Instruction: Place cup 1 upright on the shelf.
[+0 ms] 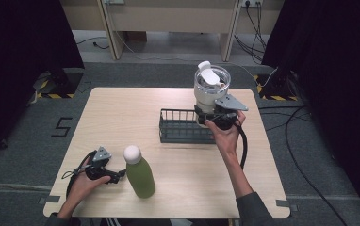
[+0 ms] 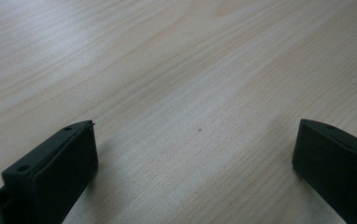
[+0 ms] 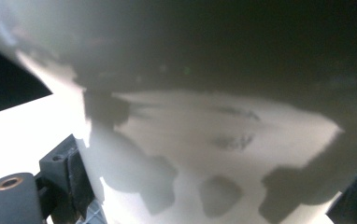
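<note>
At upper right of the high view, the right claw (image 1: 214, 117) grips the jug (image 1: 210, 87) over the rack (image 1: 180, 126), not yet set down; left claw (image 1: 118, 176) gapes wide beside the untouched bottle (image 1: 139, 172)

Pale wood-grain rectangular worktop (image 1: 168, 113) on grey carpet floor (image 1: 310, 188). Dark wire dish rack (image 1: 180, 127) rests on worktop, right of centre toward far edge. Green bottle with round white cap (image 1: 139, 172) stands upright on worktop near front left. Rack and bottle well apart. In left gripper view, bare wood grain (image 2: 190, 93), small dark speck on it.
</note>
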The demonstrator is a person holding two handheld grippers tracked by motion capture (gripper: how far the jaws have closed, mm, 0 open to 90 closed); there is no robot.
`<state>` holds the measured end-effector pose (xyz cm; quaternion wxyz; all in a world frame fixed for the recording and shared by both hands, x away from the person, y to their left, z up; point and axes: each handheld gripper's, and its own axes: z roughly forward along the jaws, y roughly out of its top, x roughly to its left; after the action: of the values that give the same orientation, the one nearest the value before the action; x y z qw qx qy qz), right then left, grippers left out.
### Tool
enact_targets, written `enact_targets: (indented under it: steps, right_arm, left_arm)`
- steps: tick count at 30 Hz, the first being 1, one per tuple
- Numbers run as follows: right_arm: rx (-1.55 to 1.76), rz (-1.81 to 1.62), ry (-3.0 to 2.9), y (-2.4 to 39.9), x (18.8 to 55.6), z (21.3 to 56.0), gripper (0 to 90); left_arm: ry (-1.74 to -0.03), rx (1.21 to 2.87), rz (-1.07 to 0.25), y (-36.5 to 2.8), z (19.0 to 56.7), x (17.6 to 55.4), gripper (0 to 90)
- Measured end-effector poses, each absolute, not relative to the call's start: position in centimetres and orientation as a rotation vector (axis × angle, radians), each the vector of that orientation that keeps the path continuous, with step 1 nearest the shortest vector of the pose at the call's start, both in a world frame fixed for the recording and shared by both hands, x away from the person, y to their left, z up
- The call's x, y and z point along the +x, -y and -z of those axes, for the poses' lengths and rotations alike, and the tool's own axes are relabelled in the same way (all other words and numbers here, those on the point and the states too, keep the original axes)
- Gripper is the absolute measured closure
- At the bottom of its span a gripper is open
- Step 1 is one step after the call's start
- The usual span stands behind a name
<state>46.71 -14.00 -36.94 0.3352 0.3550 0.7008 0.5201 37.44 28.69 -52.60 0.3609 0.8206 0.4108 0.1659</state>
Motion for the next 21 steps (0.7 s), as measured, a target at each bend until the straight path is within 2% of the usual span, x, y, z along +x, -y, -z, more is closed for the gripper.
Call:
enact_targets:
  steps: [21]
  right_arm:
    - [0.98, -1.317, -1.821, 14.3, 49.0, 38.9, 10.4]
  left_arm:
    - [-1.059, 2.116, -0.427, -28.7, 52.6, 37.4, 0.0]
